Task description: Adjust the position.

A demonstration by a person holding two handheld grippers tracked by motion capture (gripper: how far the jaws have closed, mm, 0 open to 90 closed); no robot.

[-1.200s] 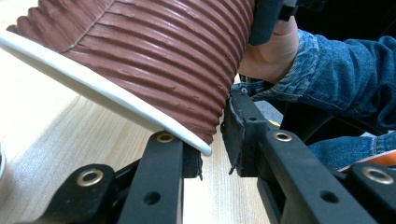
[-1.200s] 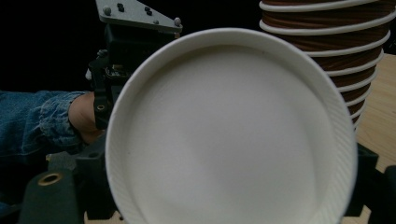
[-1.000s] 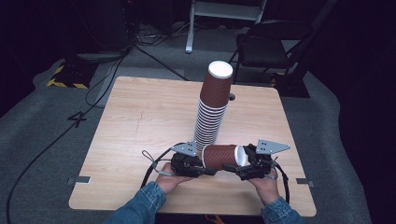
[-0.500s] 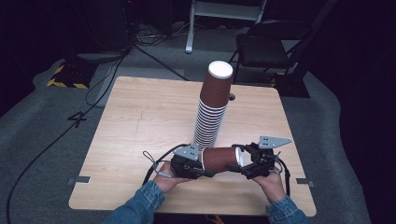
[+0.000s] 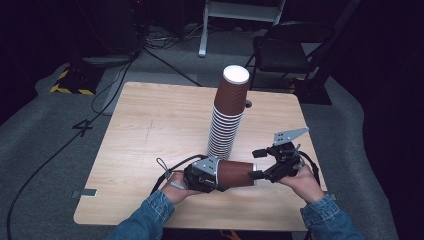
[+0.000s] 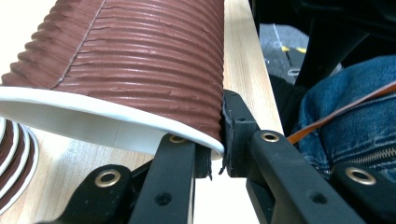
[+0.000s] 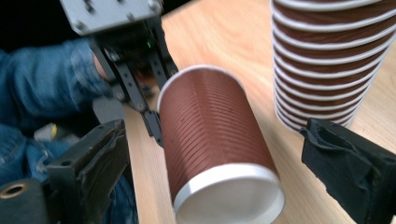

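A ribbed brown paper cup [image 5: 235,173] lies on its side just above the table's front edge, white base toward my right gripper. My left gripper [image 5: 219,175] is shut on the cup's rim, pinching the wall [image 6: 140,60] between its pads [image 6: 233,135]. My right gripper [image 5: 255,164] stands open; its jaws have just been opening. The cup's closed end [image 7: 215,135] sits between them untouched, a clear gap on each side. Behind the cup rises a tall stack of brown cups [image 5: 227,117], upside down.
The wooden table [image 5: 150,130] is bare to the left of the stack. A black chair [image 5: 290,50] and a white stand are on the floor behind the table. Cables run across the floor at the left. Denim sleeves reach in from the bottom.
My right gripper has let go of the cup's closed end, spread its jaws and lifted up and to the right. The left gripper has kept still with the cup.
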